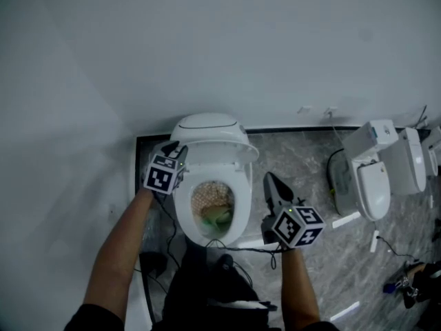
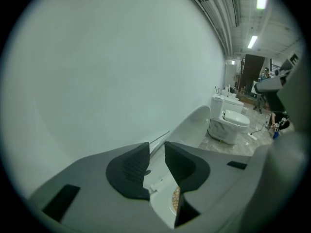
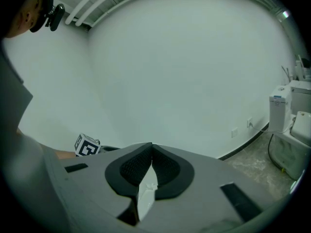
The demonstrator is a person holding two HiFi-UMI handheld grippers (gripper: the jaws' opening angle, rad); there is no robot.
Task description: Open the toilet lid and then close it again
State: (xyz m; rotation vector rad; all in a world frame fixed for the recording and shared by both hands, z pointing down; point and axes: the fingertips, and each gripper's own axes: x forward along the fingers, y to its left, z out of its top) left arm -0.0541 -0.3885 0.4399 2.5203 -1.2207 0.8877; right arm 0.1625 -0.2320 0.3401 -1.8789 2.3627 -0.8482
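Left claw [image 1: 176,145] points forward with jaws slightly apart; right claw [image 1: 270,176] is closed tight.

You face a plain white wall [image 1: 207,40] with a dark skirting strip [image 1: 289,129] at its foot. To your right, grey marbled floor [image 1: 306,161] carries more white toilets [image 1: 375,178]. Strip lights [image 2: 252,41] glow overhead.

No text, brand or number is legible (the marker cube [image 1: 162,176] shows only black-and-white squares).
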